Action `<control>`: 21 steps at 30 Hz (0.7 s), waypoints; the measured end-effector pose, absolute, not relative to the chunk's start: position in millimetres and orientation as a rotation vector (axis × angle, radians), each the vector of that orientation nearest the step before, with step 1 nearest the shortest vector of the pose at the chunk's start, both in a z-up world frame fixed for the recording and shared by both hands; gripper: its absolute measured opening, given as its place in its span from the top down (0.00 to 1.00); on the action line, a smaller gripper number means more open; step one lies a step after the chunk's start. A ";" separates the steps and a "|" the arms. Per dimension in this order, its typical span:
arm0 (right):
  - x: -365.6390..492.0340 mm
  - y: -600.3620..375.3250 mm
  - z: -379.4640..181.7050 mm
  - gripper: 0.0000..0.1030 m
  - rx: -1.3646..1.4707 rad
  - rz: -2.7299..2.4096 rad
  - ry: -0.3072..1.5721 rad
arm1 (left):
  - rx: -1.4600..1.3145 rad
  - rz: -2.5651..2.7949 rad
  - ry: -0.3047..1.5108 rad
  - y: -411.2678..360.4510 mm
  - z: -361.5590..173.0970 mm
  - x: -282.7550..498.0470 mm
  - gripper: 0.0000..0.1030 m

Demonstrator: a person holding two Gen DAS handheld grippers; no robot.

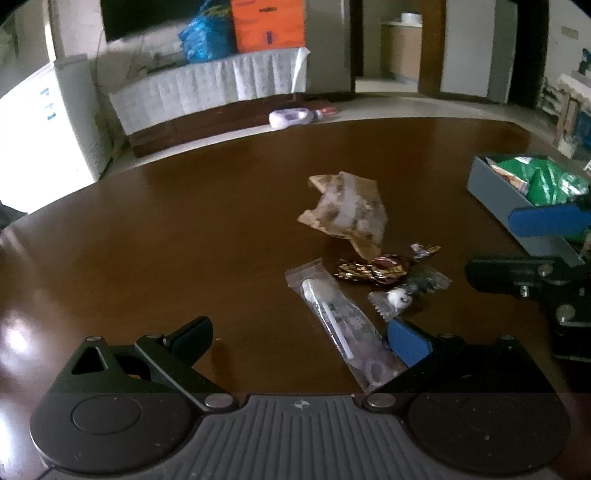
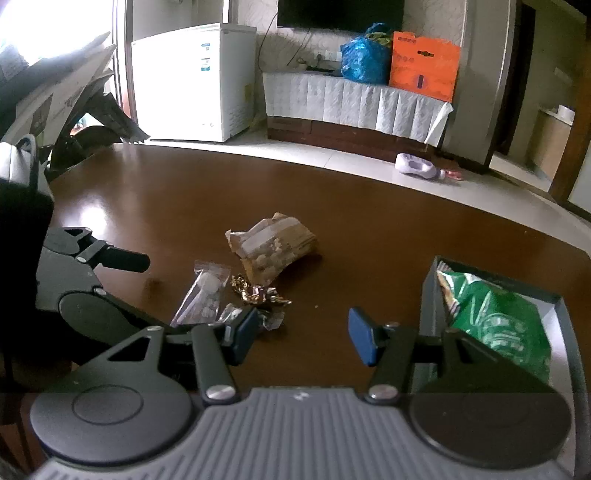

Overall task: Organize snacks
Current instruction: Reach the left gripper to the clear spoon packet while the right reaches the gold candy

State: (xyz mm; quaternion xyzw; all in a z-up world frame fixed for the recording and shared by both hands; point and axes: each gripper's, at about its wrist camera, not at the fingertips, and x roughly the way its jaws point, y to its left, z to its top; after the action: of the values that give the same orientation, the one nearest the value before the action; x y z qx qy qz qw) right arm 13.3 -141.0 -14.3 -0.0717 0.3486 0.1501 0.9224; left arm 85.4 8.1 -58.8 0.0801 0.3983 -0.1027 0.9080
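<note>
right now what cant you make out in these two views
- Grey box: its right end is cut off by the edge of the left wrist view; the right gripper covers its near end in its own view.
- Under the green bag: hidden by the bag.
- Clear packet: print blurred.
- Small candies: labels too small.

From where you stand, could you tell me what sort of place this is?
Probably a home living room: a wall-mounted television, a white chest freezer and a cloth-draped low cabinet behind the brown table.
</note>
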 end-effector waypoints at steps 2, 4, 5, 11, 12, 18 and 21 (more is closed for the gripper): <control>15.0 -137.8 -17.1 0.47 -0.152 0.312 0.722 | 0.158 -0.202 0.825 12.8 -58.0 86.7 0.01; 17.9 -134.9 -20.8 0.47 -0.154 0.314 0.728 | 0.149 -0.198 0.828 17.1 -57.1 87.7 0.01; 19.5 -133.4 -22.4 0.47 -0.155 0.318 0.732 | 0.145 -0.198 0.830 18.5 -56.6 87.8 0.01; 26.4 -124.6 -30.7 0.47 -0.164 0.349 0.752 | 0.140 -0.180 0.834 30.3 -54.7 88.2 0.02; 27.5 -123.1 -32.2 0.47 -0.167 0.355 0.754 | 0.135 -0.174 0.836 33.2 -54.4 88.3 0.02; 35.0 -119.8 -42.3 0.47 -0.147 0.386 0.773 | 0.107 -0.156 0.843 50.1 -53.8 91.0 0.03; 36.6 -118.3 -43.9 0.47 -0.146 0.372 0.762 | 0.095 -0.168 0.840 53.7 -52.6 92.2 0.03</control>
State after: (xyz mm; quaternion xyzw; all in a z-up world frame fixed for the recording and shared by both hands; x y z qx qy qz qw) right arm 36.6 -118.3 -43.9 -0.0707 0.3694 0.1802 0.9089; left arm 92.2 53.7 -52.6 0.0463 0.4070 -0.0816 0.9086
